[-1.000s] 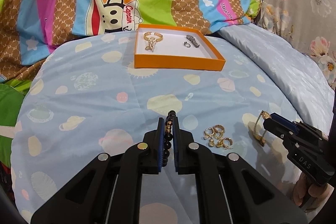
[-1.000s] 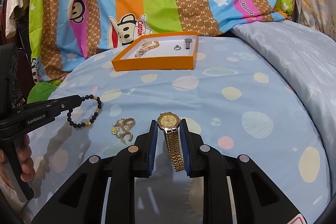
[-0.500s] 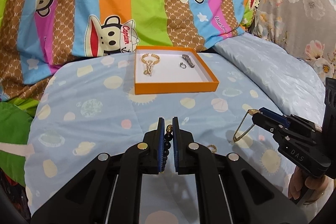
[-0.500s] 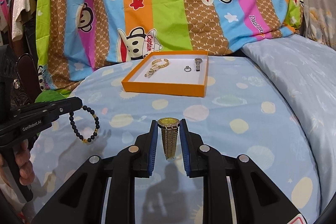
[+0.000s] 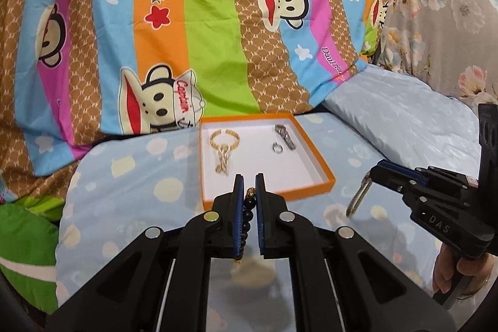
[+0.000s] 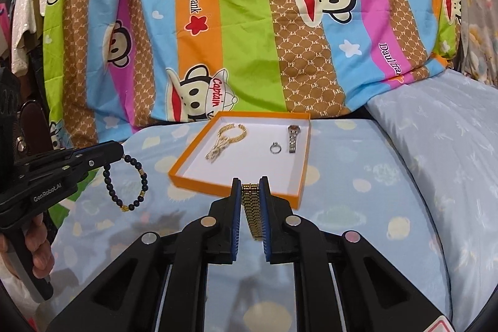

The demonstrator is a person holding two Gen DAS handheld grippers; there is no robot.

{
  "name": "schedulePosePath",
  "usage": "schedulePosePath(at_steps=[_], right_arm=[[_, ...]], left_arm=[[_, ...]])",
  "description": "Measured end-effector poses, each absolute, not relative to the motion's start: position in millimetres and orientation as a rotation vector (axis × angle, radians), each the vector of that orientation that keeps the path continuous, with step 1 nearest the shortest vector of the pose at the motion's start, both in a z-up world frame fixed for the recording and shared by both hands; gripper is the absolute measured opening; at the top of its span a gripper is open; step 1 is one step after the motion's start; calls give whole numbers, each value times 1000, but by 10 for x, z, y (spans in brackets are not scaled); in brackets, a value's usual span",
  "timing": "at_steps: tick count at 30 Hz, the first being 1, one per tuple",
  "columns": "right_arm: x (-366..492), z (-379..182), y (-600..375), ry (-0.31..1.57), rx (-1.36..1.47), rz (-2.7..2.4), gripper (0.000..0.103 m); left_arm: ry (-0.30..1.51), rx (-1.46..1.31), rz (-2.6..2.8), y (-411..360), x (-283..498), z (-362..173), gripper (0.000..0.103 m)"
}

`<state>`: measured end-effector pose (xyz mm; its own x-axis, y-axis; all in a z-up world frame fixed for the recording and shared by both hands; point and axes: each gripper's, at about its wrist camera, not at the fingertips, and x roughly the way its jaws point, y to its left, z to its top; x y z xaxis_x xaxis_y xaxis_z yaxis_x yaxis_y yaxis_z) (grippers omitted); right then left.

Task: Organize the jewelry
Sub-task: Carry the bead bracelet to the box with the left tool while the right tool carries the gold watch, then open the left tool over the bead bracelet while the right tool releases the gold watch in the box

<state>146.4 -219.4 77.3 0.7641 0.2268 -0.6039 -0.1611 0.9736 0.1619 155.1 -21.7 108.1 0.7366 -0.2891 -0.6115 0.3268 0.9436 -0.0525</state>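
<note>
My left gripper [image 5: 249, 180] is shut on a black bead bracelet [image 5: 247, 210]; from the right wrist view the bracelet [image 6: 126, 181] hangs as a loop from the left gripper [image 6: 119, 150], above the bed. My right gripper [image 6: 250, 181] holds a gold watch [image 6: 252, 207] by its band, its jaws closing on it. In the left wrist view the watch [image 5: 358, 195] dangles from the right gripper [image 5: 373, 171]. Both grippers sit just short of the orange tray [image 5: 267, 195], which holds a gold chain [image 5: 224, 150], a ring [image 5: 277, 147] and a silver watch [image 5: 284, 136].
The tray [image 6: 232, 191] lies on a pale blue spotted bedsheet [image 5: 130, 176]. A striped monkey-print quilt [image 5: 218, 36] rises behind it. A light blue pillow [image 6: 435, 129] is to the right, green fabric [image 5: 25, 226] to the left. A hand [image 6: 34, 251] grips the left handle.
Both grippers have risen off the bedsheet and moved toward the orange tray, carrying the bead bracelet and the gold watch. The gold earrings on the sheet have dropped out of view.
</note>
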Motion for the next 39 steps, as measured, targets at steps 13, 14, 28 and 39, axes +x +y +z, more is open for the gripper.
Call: schedulePosePath(at_steps=[13,14,28,39], right_arm=[[2273,678,-2191,691,66,184,11],[2342,642,-2188,699,63,181,11],[2824,149,-2060,797,31,195,11],[2819,106,-2230,796,60,161,13]], left_arm=[[673,87,-275,-422,2430,898,7],[678,87,-272,-431,2483,871,7],[786,67,-222,-378,2974,341,7],[769,27,-210,-260,2866,253,59]])
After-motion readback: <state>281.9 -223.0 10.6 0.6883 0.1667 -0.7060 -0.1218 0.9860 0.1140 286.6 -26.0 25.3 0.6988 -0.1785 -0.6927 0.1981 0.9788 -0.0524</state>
